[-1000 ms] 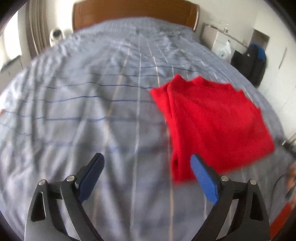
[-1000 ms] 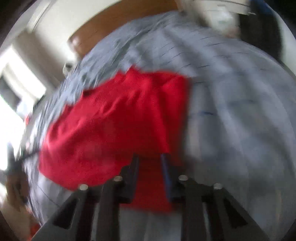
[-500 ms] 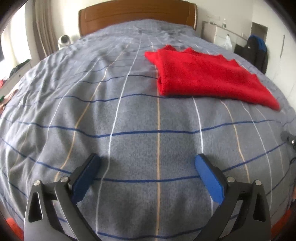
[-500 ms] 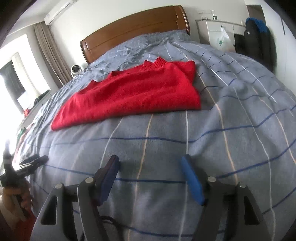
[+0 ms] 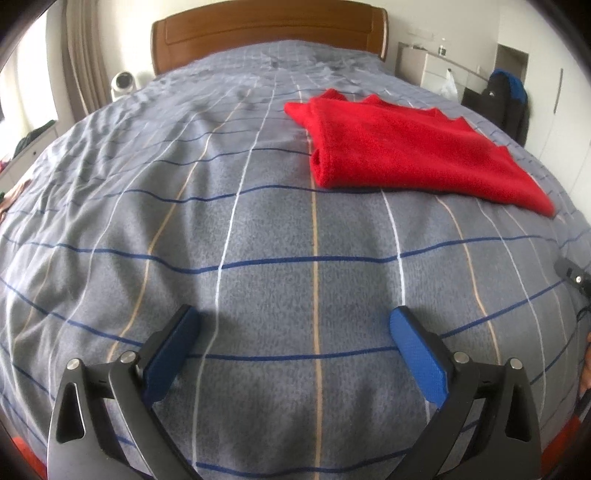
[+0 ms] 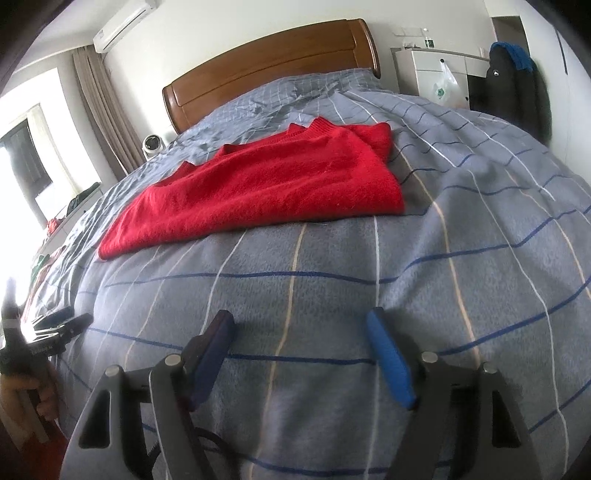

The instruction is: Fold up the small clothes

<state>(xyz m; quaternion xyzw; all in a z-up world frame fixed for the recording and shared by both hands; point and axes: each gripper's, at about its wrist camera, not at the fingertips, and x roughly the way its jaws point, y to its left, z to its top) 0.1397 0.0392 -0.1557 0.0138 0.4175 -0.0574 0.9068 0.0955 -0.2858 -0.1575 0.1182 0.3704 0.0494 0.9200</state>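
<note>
A red knitted sweater (image 5: 406,147) lies folded flat on the grey checked bedspread (image 5: 258,221), in the upper right of the left wrist view. In the right wrist view the sweater (image 6: 266,184) lies in the middle distance, left of centre. My left gripper (image 5: 293,325) is open and empty, low over the bedspread, well short of the sweater. My right gripper (image 6: 301,328) is open and empty, also low over the bedspread, near the bed's front. The left gripper also shows at the left edge of the right wrist view (image 6: 55,328).
A wooden headboard (image 5: 266,33) stands at the far end of the bed. A white cabinet (image 6: 436,74) and a dark bag with a blue top (image 6: 509,81) stand to the right of the bed. Curtains (image 6: 99,107) and a small white device (image 6: 153,146) are at the left.
Both grippers have pulled back from the sweater toward the bed's front. The right gripper, nearly shut over the sweater a second ago, has opened and let it lie.
</note>
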